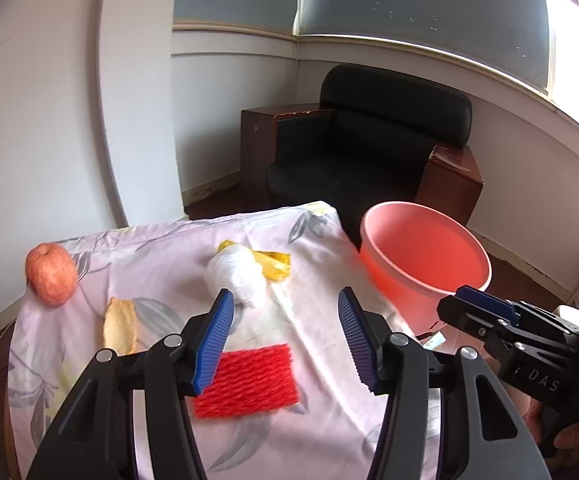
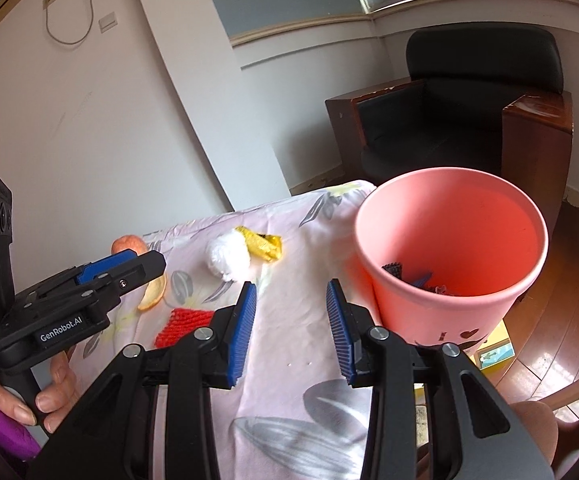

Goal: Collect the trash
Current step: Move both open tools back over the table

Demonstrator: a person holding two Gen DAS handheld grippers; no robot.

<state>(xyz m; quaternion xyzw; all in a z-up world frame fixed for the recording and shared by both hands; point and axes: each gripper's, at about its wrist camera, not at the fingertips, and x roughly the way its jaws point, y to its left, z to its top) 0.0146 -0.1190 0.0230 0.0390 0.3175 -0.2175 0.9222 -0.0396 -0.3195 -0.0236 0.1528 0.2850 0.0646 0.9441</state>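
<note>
A table covered with a floral cloth (image 1: 321,320) is seen from both wrist views, with trash scattered on it. The left gripper (image 1: 285,336) is held over the cloth with its jaws wide apart and nothing between them; a red foam net (image 1: 249,380) lies just below its blue pads, and a white wad (image 1: 237,276) sits just beyond its left finger. A yellow wrapper (image 1: 275,266) touches the wad on the far side. A peel (image 1: 119,326) lies left of the net, and an apple (image 1: 51,274) rests near the cloth's left edge. The right gripper (image 2: 291,328) is also seen empty, its jaws parted over bare cloth. A pink bin (image 2: 453,256) stands just right of the table's edge, with a few dark scraps (image 2: 417,278) at its bottom. A hand (image 2: 55,392) is seen on the left gripper's handle.
</note>
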